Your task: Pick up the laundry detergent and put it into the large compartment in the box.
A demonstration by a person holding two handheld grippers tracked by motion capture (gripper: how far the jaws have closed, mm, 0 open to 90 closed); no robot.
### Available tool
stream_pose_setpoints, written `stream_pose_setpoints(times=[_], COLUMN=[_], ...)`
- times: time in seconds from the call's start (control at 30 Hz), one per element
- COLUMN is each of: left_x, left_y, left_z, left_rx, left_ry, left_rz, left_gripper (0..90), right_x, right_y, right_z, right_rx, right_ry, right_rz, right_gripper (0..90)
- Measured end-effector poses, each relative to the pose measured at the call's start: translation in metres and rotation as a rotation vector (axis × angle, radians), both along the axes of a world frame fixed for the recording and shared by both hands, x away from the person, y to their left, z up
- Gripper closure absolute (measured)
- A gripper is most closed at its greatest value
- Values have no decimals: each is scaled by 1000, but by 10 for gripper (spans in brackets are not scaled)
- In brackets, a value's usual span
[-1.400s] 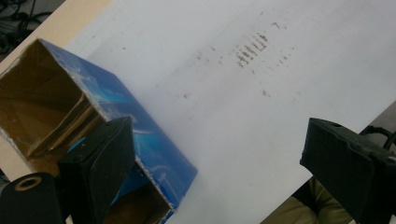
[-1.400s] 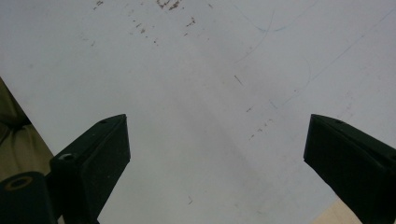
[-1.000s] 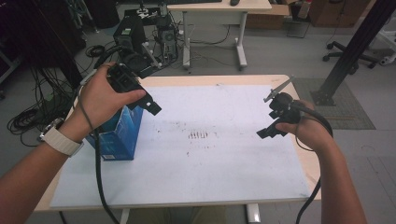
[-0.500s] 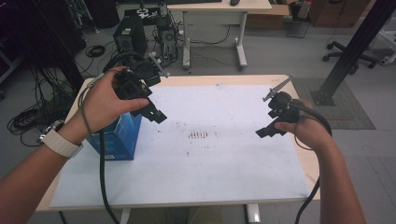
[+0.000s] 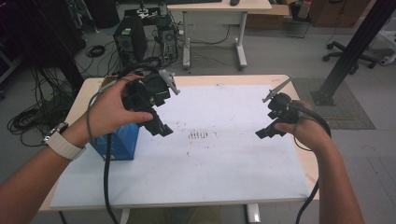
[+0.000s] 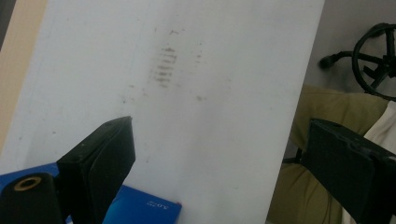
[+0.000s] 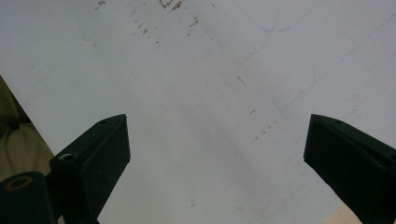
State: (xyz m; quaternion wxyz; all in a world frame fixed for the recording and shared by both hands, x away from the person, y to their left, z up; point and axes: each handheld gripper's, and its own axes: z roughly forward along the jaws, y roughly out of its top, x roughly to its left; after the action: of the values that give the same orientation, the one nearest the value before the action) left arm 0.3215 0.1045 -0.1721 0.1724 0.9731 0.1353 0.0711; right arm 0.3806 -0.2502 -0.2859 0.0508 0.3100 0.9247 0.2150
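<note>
A blue box (image 5: 117,141) stands on the white sheet (image 5: 219,158) at the table's left side, partly hidden behind my left hand. My left gripper (image 5: 159,126) hangs above the sheet just right of the box, open and holding nothing. In the left gripper view its jaws stand wide apart over the sheet (image 6: 224,84), with a corner of the blue box (image 6: 140,210) below them. My right gripper (image 5: 267,132) hovers over the sheet's right side, open and empty. The right gripper view has bare stained sheet (image 7: 210,93) between the spread jaws.
A dark smudge (image 5: 200,135) marks the middle of the sheet. The wooden table edge (image 5: 308,163) borders it on the right. Behind the table are a computer tower (image 5: 130,39), cables, another desk (image 5: 219,7) and a black post (image 5: 348,51).
My left gripper has lifted off the blue box and swung right and away from me, over the sheet. The right gripper has stayed nearly still.
</note>
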Motion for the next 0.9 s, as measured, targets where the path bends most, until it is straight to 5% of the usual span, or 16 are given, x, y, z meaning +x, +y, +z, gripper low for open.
stream_pose_setpoints(times=[0.43, 0.9], left_x=[-4, -2], left_y=[-4, -8], left_z=[-13, -17], left_rx=[8, 8], left_ry=[6, 0], left_rz=[-57, -65], left_gripper=[98, 97], right_x=[2, 4], right_y=[1, -1], right_z=[0, -2], right_rx=[-2, -2], right_ry=[5, 11], right_rz=[-3, -10], right_gripper=[72, 72])
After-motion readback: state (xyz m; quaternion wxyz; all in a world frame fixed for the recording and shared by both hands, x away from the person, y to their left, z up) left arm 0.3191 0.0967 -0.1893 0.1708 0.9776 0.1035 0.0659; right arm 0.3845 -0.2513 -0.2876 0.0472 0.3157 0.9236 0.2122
